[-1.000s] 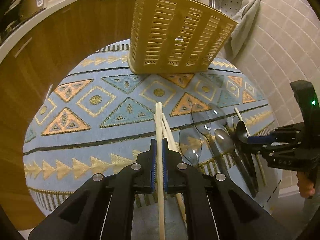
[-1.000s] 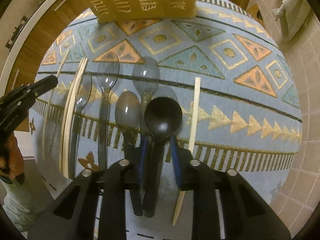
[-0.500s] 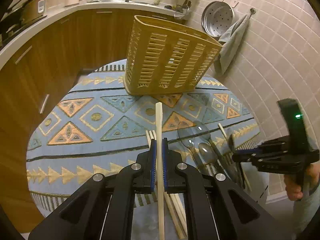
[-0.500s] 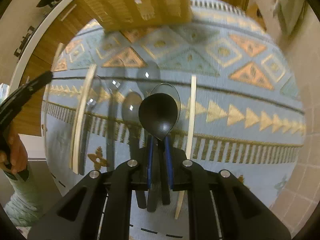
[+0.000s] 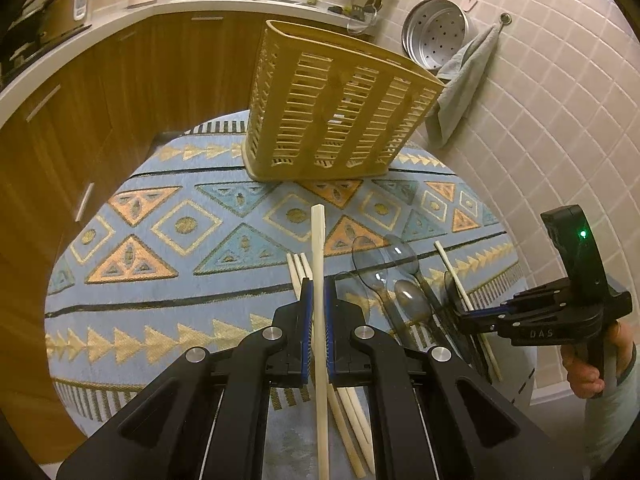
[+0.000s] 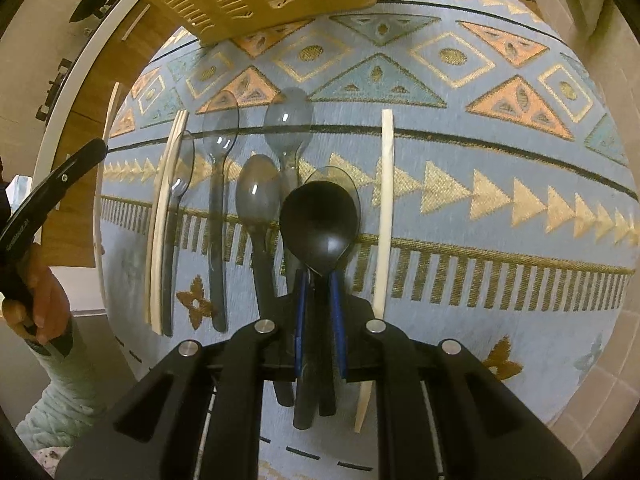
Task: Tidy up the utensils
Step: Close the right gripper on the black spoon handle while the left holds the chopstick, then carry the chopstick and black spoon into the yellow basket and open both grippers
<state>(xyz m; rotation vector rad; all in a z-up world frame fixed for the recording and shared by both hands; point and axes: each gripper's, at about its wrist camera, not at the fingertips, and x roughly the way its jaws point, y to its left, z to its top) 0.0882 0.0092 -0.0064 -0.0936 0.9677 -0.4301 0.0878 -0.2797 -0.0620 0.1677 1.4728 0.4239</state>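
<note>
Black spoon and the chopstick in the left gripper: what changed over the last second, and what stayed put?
The right gripper closed on the black spoon and lifted it off the cloth; a second ago its jaws stood open around the handle. The left gripper stayed shut on the chopstick, raising it toward the basket. The clear spoons and loose chopsticks lie as before.
</note>
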